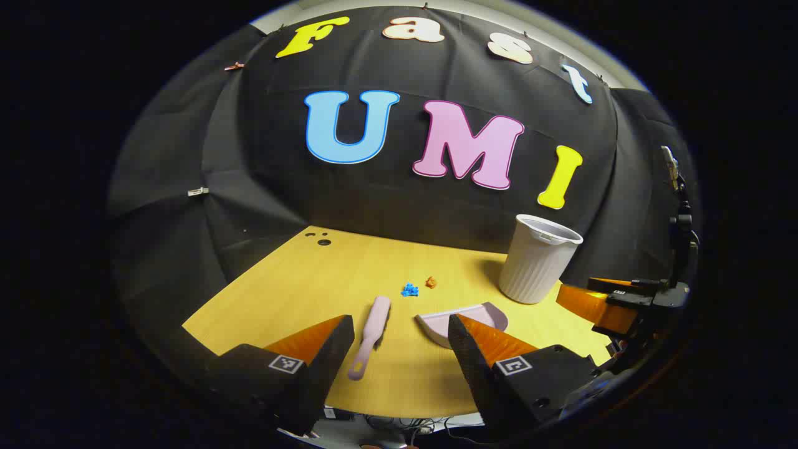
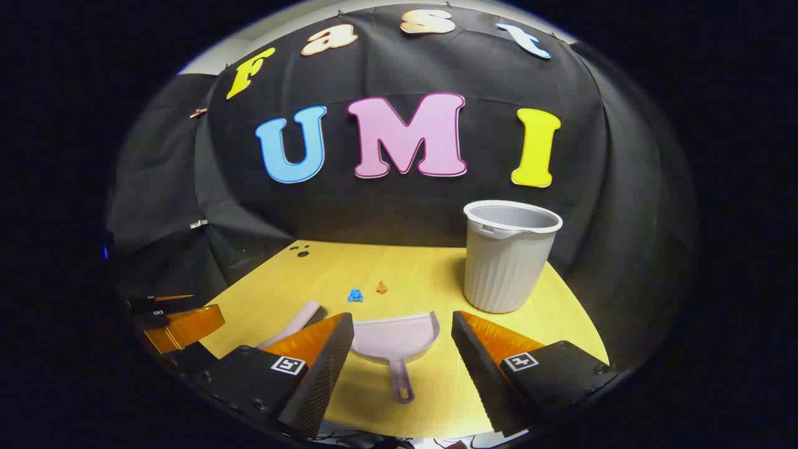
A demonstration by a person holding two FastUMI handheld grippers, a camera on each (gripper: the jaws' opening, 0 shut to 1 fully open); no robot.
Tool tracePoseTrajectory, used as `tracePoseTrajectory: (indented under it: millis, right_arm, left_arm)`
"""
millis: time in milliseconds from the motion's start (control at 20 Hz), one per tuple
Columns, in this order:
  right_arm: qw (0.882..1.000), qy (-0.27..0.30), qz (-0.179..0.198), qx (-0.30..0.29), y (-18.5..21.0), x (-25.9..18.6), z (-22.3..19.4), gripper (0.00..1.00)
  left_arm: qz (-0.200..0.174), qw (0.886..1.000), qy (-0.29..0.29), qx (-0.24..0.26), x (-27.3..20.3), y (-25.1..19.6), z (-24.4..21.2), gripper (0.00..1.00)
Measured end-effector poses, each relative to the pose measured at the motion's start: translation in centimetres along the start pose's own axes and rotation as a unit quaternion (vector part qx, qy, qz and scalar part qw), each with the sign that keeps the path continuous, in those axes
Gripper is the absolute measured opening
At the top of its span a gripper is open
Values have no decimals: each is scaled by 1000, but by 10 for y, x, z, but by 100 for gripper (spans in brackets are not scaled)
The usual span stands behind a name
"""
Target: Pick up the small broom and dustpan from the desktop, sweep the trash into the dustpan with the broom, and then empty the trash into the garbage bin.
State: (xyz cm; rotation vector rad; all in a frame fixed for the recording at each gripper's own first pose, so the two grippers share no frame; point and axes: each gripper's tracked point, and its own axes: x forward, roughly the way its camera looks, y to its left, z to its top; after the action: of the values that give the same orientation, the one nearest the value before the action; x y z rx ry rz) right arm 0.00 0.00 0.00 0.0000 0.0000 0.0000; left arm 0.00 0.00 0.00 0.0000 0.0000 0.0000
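Both tongs (image 1: 399, 349) (image 2: 402, 349) agape, broom (image 1: 371, 337), dustpan (image 2: 394, 340) untouched on desk (image 2: 436, 268)

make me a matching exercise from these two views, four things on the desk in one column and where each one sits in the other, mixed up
Things:
1. broom
2. dustpan
3. garbage bin
4. blue scrap

Places:
A. standing upright at the far right of the table, near the booth wall
B. lying flat between the left gripper's open fingers in the left gripper view
C. lying just left of the orange scrap, beyond the dustpan
D. lying flat between the right gripper's open fingers, handle toward the camera

Pairs: 1-B, 2-D, 3-A, 4-C
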Motion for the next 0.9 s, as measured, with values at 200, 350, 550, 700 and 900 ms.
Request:
tracePoseTrajectory:
  millis: [200,350,550,700,900]
  right_arm:
    - [1000,11,7,-13,24,-18,-13,99]
    - [1000,10,2,-20,31,-28,-16,99]
    - [1000,5,4,-21,37,-23,-16,99]
    - [999,21,18,-26,43,-7,-24,99]
    - [999,32,19,-22,34,17,-21,98]
  left_arm:
    - [-8,1000,11,12,-23,17,-16,95]
    - [-21,1000,6,15,-28,23,-17,96]
    - [-29,999,-1,25,-26,30,-10,96]
    - [-26,999,10,30,-12,35,-14,95]
    - [-36,998,48,3,17,36,-21,96]
